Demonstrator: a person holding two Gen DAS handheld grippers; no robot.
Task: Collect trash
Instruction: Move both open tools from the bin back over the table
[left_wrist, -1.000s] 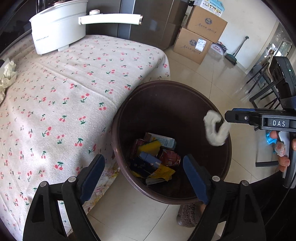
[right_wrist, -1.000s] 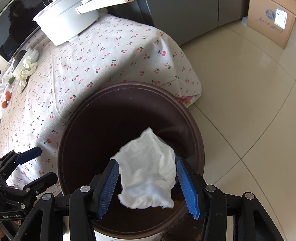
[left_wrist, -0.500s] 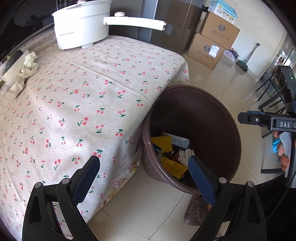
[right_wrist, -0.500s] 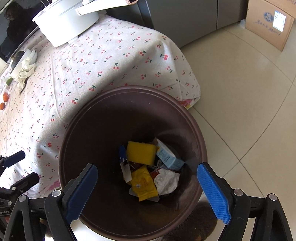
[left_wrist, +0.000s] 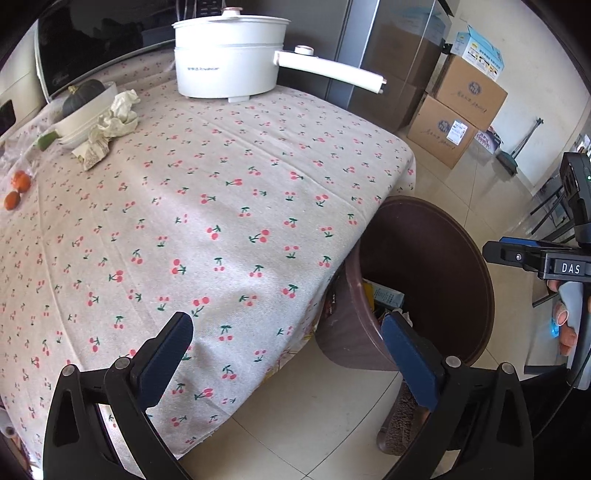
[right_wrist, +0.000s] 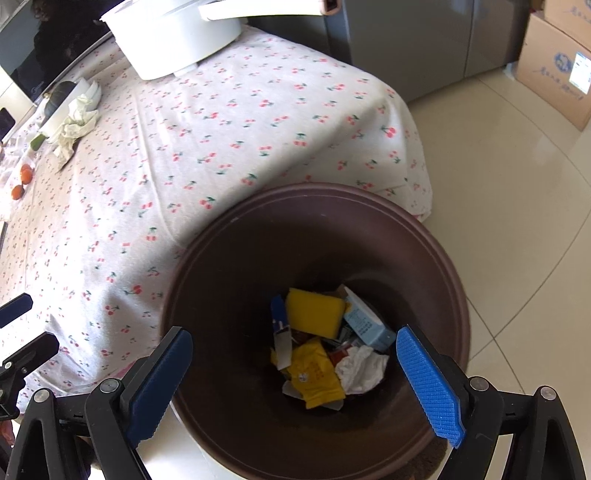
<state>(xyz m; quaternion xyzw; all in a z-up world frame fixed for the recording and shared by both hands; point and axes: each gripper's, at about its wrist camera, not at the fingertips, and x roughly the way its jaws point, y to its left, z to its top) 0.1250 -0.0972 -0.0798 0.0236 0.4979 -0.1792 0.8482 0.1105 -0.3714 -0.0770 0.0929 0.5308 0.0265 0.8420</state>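
Status: your bin stands on the floor tight against the table corner and already holds a batch of trash: a white crumpled tissue lying on top at the right, a yellow sponge-like block, a yellow foil sachet and a pale blue carton. Your right gripper hangs over the bin mouth, jaws spread wide, nothing between the pads. Your left gripper sits over the table edge, jaws opening toward full width, also empty. Left to do, by my reading: the wad of crumpled paper at the far left of the table, resting against a white bowl. The 2 small orange fruits beyond it look like food, not trash; leave them unless told otherwise. Materials: bin is dark brown rigid plastic, round, tapering to the base, smooth inside. Tablecloth is matte woven fabric with a cherry print, draped and slack at the corner. The paper wad is soft, irregular, creased, likely light and compressible. A white pot with a long handle stands at the back, glossy and hard.
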